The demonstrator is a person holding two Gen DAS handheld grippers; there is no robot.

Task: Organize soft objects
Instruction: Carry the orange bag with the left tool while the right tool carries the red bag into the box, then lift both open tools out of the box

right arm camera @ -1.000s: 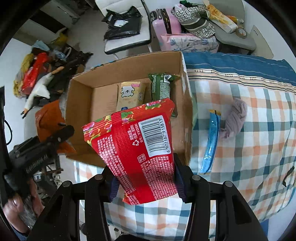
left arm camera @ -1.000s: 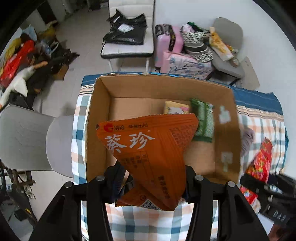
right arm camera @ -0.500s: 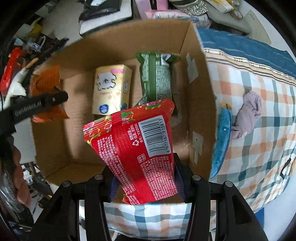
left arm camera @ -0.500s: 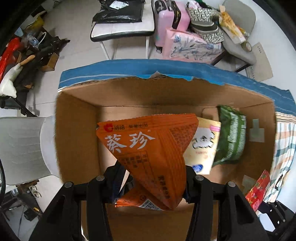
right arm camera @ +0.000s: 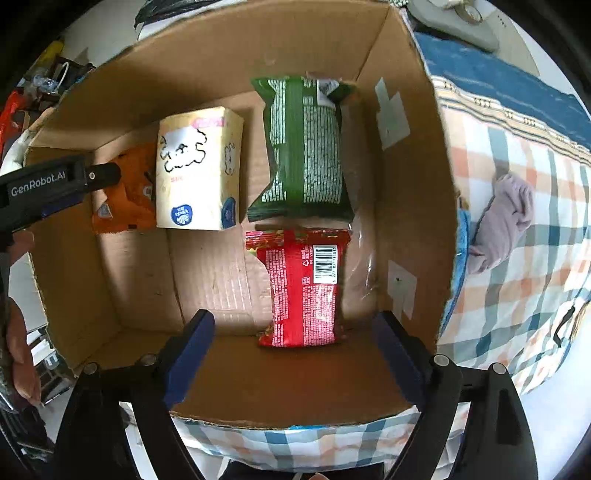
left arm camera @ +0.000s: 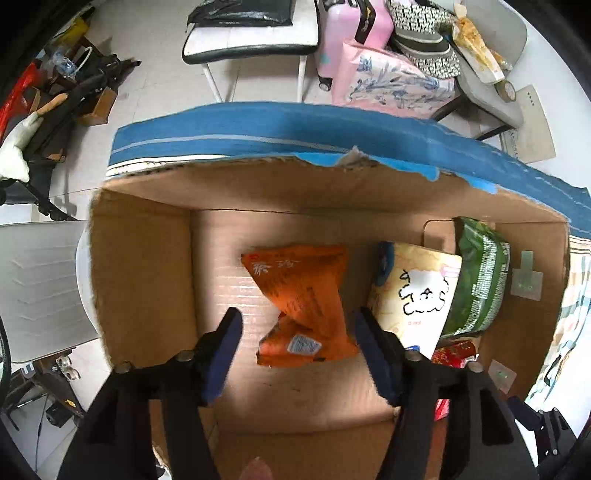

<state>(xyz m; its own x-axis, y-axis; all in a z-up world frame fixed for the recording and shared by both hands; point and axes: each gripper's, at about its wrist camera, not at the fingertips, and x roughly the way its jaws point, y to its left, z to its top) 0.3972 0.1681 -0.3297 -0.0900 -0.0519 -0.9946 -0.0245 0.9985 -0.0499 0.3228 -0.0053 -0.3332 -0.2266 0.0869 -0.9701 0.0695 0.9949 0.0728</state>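
Observation:
An open cardboard box (left arm camera: 140, 280) (right arm camera: 406, 206) stands on a checked cloth. An orange snack packet (left arm camera: 304, 306) (right arm camera: 127, 195) lies on the box floor, below my open left gripper (left arm camera: 295, 328). A red snack packet (right arm camera: 301, 288) (left arm camera: 452, 354) lies on the floor near the right wall, below my open right gripper (right arm camera: 291, 328). A cream tissue pack (right arm camera: 197, 170) (left arm camera: 415, 295) and a green packet (right arm camera: 304, 147) (left arm camera: 476, 280) lie beside them. The left gripper also shows at the left edge of the right wrist view (right arm camera: 55, 184).
On the checked cloth (right arm camera: 535, 229) right of the box lie a grey-purple sock (right arm camera: 506, 218) and a blue item (right arm camera: 461, 236). Beyond the table stand a chair with black bags (left arm camera: 251, 33), a pink suitcase (left arm camera: 351, 33), a floral pillow (left arm camera: 391, 81) and floor clutter at the left.
Both grippers have opened over the box. The orange packet has dropped from the left one and the red packet from the right one onto the box floor.

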